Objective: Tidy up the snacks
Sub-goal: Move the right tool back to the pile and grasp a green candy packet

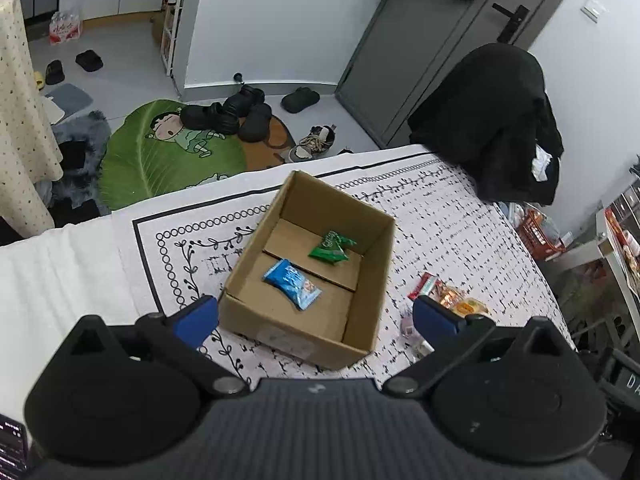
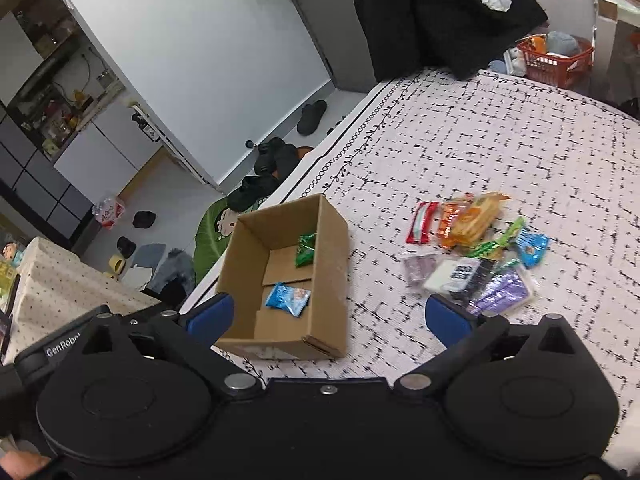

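1. Both tools, the left tool (image 1: 316, 314) and the right tool (image 2: 329, 316), hang tilted down over the tabletop (image 2: 500, 128), jaws spread wide with nothing gripped.
2. Just ahead, the cardboard box (image 1: 362, 320) holds a blue packet (image 1: 292, 284) and a green packet (image 1: 331, 247).
3. Beside it, apart, lies the snack pile (image 2: 476, 252); bare patterned cloth runs beyond to the far edge.

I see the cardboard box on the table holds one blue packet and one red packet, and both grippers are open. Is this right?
Not quite. The second packet in the cardboard box is green, not red; the left wrist view shows it beside the blue packet. The rest is right.
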Demonstrator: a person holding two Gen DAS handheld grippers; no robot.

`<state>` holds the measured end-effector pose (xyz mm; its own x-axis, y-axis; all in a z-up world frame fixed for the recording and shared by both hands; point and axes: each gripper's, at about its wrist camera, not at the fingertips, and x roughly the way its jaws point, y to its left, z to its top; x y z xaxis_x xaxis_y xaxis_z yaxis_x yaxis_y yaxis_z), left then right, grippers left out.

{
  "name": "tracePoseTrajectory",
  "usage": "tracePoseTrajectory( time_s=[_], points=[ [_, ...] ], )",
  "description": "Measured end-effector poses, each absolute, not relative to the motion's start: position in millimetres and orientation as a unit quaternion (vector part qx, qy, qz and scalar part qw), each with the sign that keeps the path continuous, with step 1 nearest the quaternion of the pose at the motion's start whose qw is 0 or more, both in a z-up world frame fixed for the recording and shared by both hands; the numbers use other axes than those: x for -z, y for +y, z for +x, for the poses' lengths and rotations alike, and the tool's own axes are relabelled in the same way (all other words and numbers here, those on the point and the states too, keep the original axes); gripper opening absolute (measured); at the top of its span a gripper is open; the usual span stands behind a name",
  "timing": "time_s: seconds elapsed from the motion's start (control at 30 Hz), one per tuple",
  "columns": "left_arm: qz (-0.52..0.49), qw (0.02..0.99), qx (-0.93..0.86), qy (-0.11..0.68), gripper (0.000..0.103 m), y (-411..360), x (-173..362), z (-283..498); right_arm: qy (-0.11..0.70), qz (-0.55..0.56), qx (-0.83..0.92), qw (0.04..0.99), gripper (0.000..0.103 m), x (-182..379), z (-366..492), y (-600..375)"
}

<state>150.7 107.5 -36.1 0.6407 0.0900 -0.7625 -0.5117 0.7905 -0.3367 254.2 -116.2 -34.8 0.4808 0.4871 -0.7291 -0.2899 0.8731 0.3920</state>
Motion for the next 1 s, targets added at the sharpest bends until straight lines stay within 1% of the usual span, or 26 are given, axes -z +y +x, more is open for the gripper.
tracePoseTrajectory(
  time_s=[0.33,0.63,1.0],
  points=[
    [-0.233,0.882,-0.152,0.381,0.103,58.1,27.3,143.3,0.441,0.113,-0.217,0.864,0.103,42.1,230.9,-163.0],
    [-0.212,0.887,-0.122,0.391,0.103,15.3,27.0,148.8,0.427,0.104,-0.209,0.874,0.103,43.1,220.8,-199.6],
    [-0.179,0.882,-0.119,0.418,0.103,-23.0,36.2,160.7,0.450,0.128,-0.180,0.865,0.103,71.8,223.3,-245.3]
  ],
)
